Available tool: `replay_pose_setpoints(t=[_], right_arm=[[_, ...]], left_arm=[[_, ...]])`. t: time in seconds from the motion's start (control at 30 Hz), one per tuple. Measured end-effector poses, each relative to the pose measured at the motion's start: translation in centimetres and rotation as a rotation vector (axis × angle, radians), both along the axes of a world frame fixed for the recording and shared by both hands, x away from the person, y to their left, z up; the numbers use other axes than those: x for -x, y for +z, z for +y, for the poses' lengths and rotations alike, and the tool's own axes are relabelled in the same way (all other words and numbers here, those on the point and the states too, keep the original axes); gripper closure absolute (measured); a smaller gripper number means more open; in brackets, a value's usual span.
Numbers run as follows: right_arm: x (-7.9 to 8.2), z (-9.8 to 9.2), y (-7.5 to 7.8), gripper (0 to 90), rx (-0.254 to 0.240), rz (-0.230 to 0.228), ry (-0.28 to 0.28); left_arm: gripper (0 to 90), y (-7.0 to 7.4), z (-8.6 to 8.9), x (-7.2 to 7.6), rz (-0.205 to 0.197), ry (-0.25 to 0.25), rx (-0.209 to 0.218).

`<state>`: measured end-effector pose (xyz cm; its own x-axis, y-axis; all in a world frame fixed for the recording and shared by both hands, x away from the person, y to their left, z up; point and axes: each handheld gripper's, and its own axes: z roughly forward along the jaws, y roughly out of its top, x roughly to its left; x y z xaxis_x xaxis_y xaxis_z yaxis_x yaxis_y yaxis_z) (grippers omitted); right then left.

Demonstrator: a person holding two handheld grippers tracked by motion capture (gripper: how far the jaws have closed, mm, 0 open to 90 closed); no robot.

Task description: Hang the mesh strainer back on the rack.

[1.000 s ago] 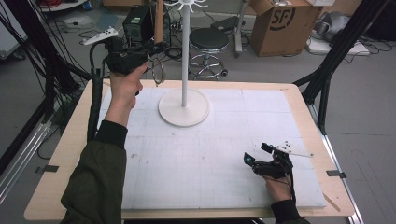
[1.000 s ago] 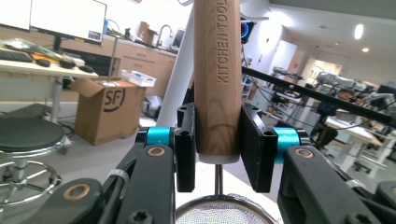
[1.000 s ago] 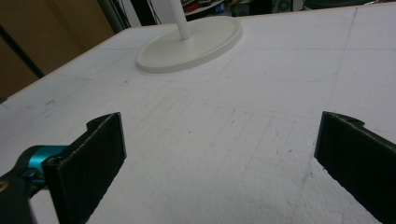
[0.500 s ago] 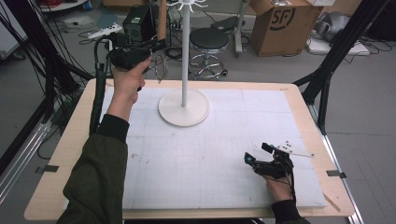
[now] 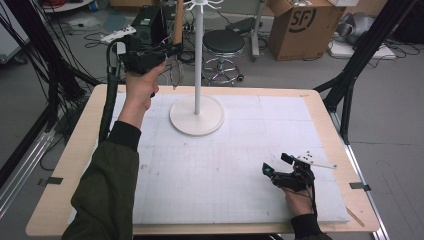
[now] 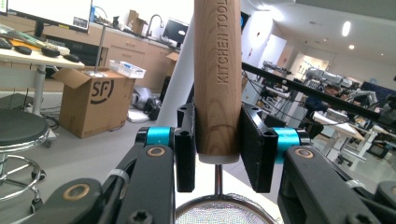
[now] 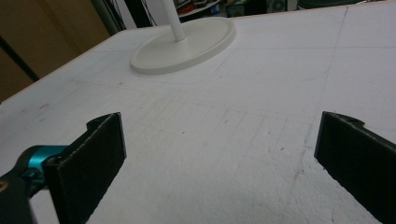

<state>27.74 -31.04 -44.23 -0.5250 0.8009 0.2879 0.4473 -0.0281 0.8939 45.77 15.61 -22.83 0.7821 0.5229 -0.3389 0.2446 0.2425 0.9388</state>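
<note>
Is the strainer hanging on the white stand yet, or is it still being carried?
Done: the left gripper is shut on the strainer, by its wooden handle, raised beside the white stand. In hand: holding it up near the stand's hooks. Left: hanging it, probably. The right gripper rests open on the table.

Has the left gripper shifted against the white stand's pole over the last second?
Yes, slightly. The left gripper, shut on the wooden-handled strainer, has edged toward the white stand and a little farther up the high view.
</note>
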Motion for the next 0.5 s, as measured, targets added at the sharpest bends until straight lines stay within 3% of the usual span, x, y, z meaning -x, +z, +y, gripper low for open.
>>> replay_pose_setpoints(t=[0.13, 0.23, 0.5], right_arm=[[0.0, 0.0, 0.0, 0.9, 0.001, -0.001, -0.004], [0.0, 0.0, 0.0, 0.9, -0.001, -0.001, 0.000], [0.2, 0.1, 0.1, 0.9, -0.002, -0.006, -0.001]], left_arm=[[69.1, 0.1, 0.3, 0.3, 0.000, -0.015, 0.021], [69.1, 0.3, -0.1, 0.9, -0.016, -0.013, 0.001], [69.1, 0.4, -0.6, 2.1, -0.024, -0.009, -0.002]])
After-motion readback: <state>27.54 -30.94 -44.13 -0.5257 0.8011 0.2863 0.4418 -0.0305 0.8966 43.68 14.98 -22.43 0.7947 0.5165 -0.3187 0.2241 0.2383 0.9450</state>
